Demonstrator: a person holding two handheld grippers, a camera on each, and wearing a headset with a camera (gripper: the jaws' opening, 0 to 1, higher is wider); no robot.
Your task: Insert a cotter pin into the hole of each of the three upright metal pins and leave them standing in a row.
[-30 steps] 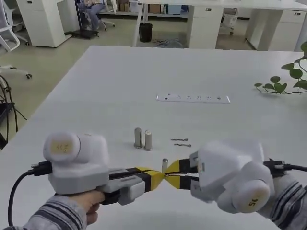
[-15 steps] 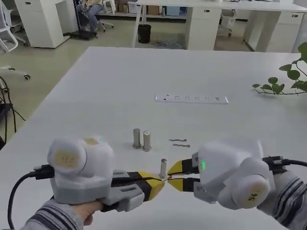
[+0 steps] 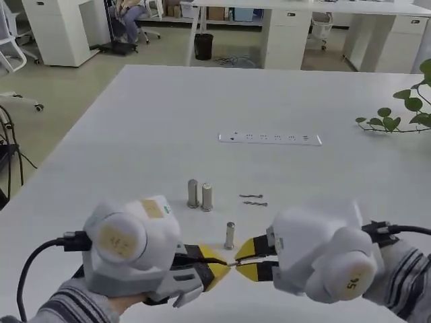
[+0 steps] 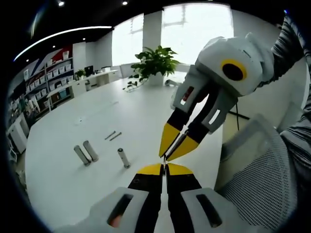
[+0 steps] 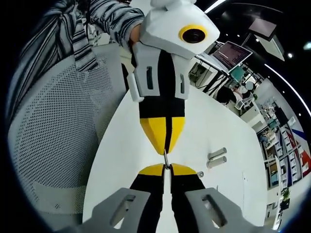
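The left tool and right tool are clenched nose to nose, low centre, on one thin cotter pin. They have drawn back from the near metal pin, which stood between their tips a second ago and now stands free just above them on the worktop, seemingly still unthreaded.

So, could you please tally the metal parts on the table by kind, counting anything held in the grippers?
Upright metal pins: 3
Cotter pins lying on the table: 2
Cotter pin held between left gripper and right gripper: 1
Total: 6
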